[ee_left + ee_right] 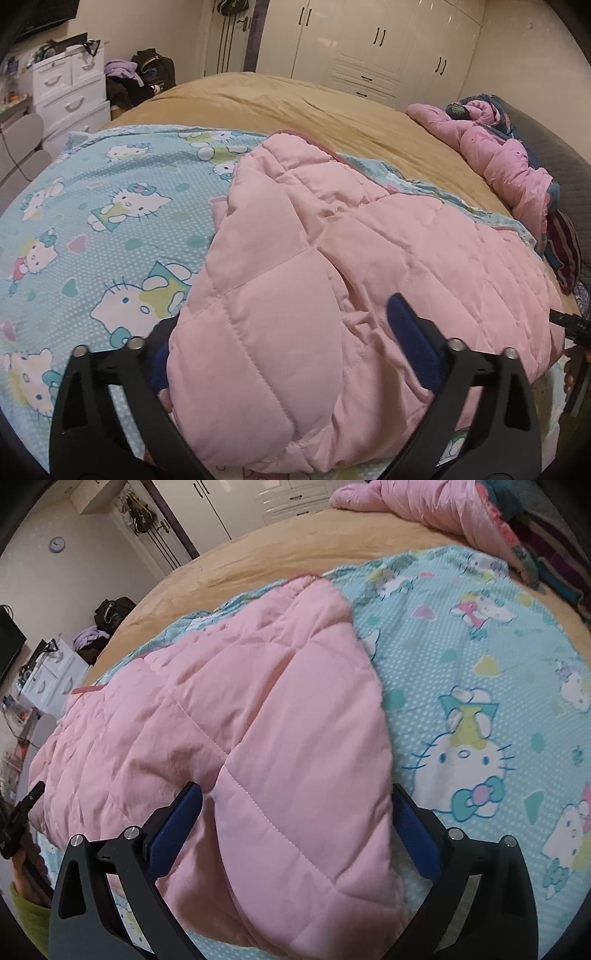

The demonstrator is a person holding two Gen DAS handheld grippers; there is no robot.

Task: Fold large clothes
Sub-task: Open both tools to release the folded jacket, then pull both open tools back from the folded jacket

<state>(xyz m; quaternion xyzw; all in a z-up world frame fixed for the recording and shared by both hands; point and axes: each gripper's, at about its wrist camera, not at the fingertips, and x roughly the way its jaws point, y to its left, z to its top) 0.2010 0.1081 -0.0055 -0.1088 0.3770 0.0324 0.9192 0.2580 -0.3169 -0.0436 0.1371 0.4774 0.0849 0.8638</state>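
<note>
A pink quilted padded garment (332, 258) lies folded on a blue cartoon-cat sheet (92, 206) on the bed. My left gripper (284, 332) is open, its blue-padded fingers (406, 332) straddling the garment's near left end; the left finger is mostly hidden under the fabric. In the right wrist view the same garment (258, 720) fills the centre on the sheet (480, 664). My right gripper (295, 812) is open, with one blue pad (177, 827) resting on the fabric and the other beside its right edge. The other gripper shows at the left edge (18, 823).
A tan bedcover (295, 99) lies beyond the sheet. A crumpled pink duvet and dark clothes (498, 147) lie by the grey headboard on the right. White drawers (62, 92), a bag and wardrobes (388, 48) stand along the walls.
</note>
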